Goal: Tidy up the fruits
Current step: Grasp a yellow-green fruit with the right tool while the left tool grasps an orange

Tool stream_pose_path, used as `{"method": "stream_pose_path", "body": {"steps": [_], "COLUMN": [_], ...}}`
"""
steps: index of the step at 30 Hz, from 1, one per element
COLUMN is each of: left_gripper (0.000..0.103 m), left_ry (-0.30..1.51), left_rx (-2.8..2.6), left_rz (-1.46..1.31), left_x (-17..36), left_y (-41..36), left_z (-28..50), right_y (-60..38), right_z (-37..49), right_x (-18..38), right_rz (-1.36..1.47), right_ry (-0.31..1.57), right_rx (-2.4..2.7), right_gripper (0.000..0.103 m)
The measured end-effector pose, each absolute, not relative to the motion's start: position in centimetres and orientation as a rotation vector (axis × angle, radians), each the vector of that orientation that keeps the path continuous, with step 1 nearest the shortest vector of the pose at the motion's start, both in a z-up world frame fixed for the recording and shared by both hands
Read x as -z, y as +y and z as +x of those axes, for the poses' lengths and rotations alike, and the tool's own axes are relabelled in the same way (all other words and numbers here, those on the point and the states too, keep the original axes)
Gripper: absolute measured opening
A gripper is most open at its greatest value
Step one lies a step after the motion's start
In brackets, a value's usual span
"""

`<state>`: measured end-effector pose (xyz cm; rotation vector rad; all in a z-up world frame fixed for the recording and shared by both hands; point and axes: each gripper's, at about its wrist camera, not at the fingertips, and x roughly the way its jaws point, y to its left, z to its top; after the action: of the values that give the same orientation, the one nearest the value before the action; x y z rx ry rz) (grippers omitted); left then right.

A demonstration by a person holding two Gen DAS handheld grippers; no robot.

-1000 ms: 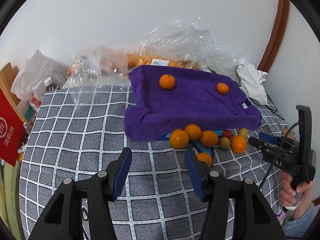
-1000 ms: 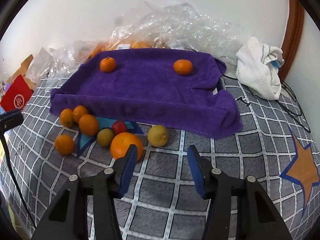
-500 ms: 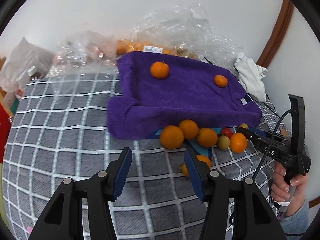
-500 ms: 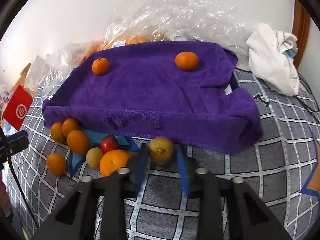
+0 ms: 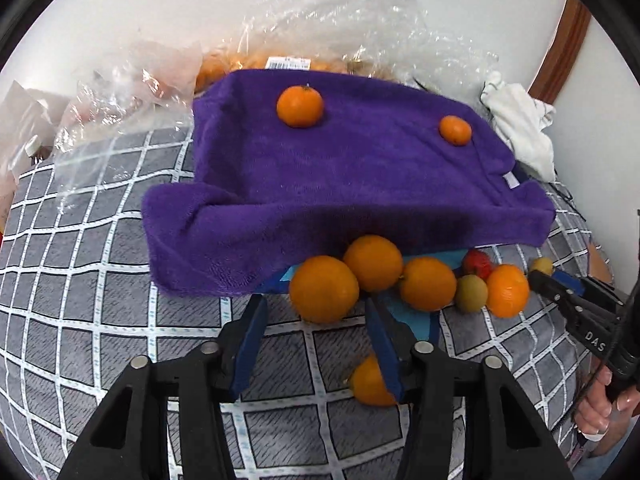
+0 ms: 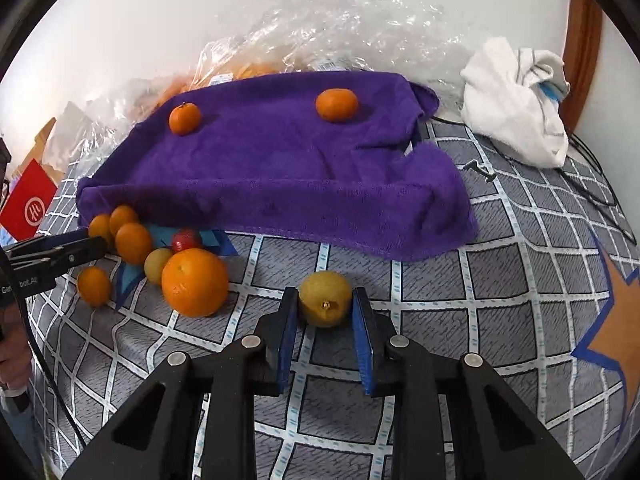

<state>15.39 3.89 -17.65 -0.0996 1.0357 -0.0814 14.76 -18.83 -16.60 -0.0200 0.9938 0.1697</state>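
yellow fruit point(image 6: 326, 299): lower centre, now between right claw point(image 6: 325, 335) pads, closed in from wide; contact unclear
left claw point(image 5: 316, 334): open, nearer orange point(image 5: 324, 289)
task: first pick imminent

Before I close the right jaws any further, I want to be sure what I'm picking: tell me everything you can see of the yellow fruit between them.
The yellow fruit is small and round, dull yellow-green with a matte skin and a small brown stem mark facing the camera. It sits on the grey checked cloth, just in front of the purple towel, apart from the other fruits. The right gripper brackets it, blue jaws close against both sides; whether they already press it is unclear.
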Motion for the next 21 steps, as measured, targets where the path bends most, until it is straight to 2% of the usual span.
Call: {"method": "stream_pose_path", "body": {"steps": [5,6,21], "left_gripper": [0.039,0.034,0.033], "left_ry": [1.020,1.021,0.933], "left_rx": [0.079,0.087,0.066], "left_rz": [-0.084,-0.089,-0.166], "left_x": [17.8,17.8,13.1], "left_y": [3.7,3.7,6.5], "left_z": [15.7,15.7,13.4], "right_y": [-18.5,-18.5,-19.6], "right_z": [15.3,15.4,13.9], "right_x": [16.7,16.8,12.4], "right_rz": [-0.028,-0.028,-0.012], "right_ry": [0.986,0.984,0.905], "right_rx": [-0.159,-0.159,-0.122], "right_gripper": [0.027,0.027,0.026]}}
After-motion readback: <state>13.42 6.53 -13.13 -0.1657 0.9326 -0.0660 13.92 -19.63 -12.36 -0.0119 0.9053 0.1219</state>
